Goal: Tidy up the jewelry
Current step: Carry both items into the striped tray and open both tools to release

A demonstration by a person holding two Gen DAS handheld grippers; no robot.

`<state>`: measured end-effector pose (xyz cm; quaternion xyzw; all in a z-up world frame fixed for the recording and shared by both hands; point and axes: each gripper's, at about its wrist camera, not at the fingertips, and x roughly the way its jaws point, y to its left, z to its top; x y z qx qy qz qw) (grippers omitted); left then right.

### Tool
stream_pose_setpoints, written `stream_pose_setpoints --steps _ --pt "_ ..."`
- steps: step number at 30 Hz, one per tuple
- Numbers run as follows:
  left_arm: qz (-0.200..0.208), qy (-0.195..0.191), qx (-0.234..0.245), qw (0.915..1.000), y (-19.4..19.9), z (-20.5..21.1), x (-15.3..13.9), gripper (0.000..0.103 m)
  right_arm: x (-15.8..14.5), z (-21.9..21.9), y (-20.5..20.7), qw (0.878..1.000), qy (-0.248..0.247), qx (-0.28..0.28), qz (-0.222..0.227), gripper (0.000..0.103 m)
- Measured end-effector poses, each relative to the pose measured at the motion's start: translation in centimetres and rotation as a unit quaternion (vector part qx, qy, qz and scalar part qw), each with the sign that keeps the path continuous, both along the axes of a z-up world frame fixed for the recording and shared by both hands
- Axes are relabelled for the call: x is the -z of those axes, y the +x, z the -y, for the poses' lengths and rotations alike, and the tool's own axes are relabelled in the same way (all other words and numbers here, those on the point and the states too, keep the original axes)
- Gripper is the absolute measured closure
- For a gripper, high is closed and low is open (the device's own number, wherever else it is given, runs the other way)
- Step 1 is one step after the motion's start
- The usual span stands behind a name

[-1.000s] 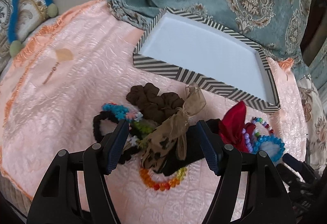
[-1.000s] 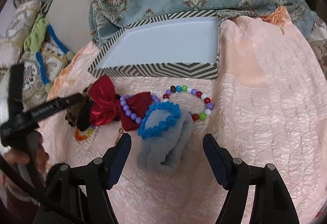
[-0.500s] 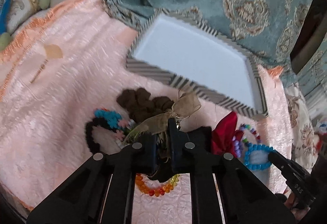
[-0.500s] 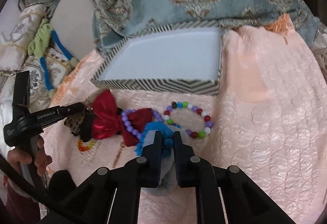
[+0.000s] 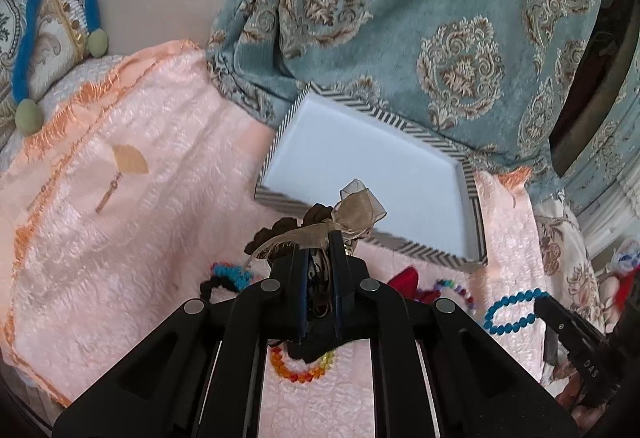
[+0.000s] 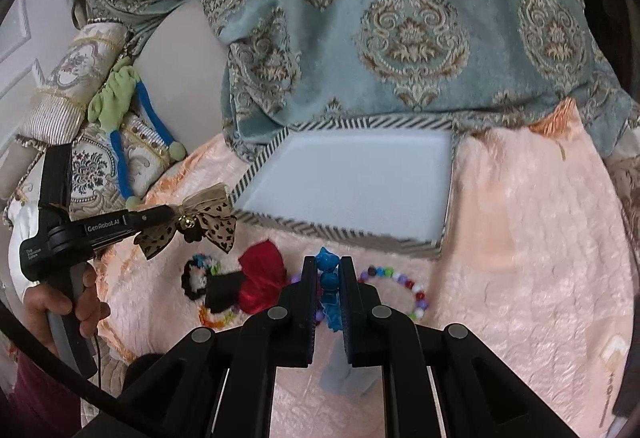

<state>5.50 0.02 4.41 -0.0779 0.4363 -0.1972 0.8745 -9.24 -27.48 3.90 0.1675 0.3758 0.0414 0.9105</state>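
Near the middle of both views sits a shallow tray [image 5: 372,174] [image 6: 352,182] with a pale blue-white floor and a black-and-white striped rim, lying on a peach quilted cloth [image 5: 132,238] [image 6: 532,238]. Below it in the right wrist view, jewelry is scattered on the cloth: a red bow [image 6: 262,278], a bracelet of mixed coloured beads [image 6: 404,290], a black ring with bright beads [image 6: 196,276], and a rainbow bead bracelet [image 6: 216,318] partly under a dark piece. A grey-blue folded cloth [image 6: 344,374] shows low in that frame, under the right gripper.

Behind the tray, across the top of each frame, hangs a teal blanket with gold medallions [image 5: 460,38] [image 6: 400,30]. At upper left lie patterned cushions and a green-and-blue soft toy [image 6: 120,106].

At left centre of the right wrist view, the left gripper [image 6: 168,214] is pressed together on a tan leopard-print bow [image 6: 200,224] [image 5: 352,214] with a small gold bell, lifted clear of the cloth beside the tray's near left corner. A dark brown scrunchie [image 5: 280,230] shows just behind the bow in the left wrist view.

At bottom centre, the right gripper [image 6: 328,270] pinches a bright blue bead bracelet [image 6: 330,290] [image 5: 512,310], its fingers nearly closed on the beads.
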Motion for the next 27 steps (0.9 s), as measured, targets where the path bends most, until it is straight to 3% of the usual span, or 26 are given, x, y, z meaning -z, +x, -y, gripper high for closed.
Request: stream_pose_setpoints --steps 5,10,19,25,27 --pt "0.015 -0.003 -0.005 0.9999 1.9 1.1 -1.2 0.095 0.0 1.9 2.8 1.0 0.005 0.019 -0.004 0.094" --pt "0.01 0.012 -0.004 0.9999 5.5 3.5 -0.5 0.095 1.4 2.9 6.3 1.0 0.006 0.026 -0.017 0.094" --pt "-0.024 0.052 -0.012 0.9983 12.5 7.5 5.2 0.095 8.1 5.2 11.5 0.994 0.026 0.056 -0.094 0.094" --pt "-0.052 0.063 0.005 0.9967 13.3 8.7 8.5 0.095 10.3 6.2 11.5 0.989 0.007 0.069 -0.129 0.094" --pt "-0.063 0.066 0.009 0.9958 13.0 8.8 9.0 0.083 10.6 6.1 11.6 0.988 0.007 0.064 -0.141 0.094"
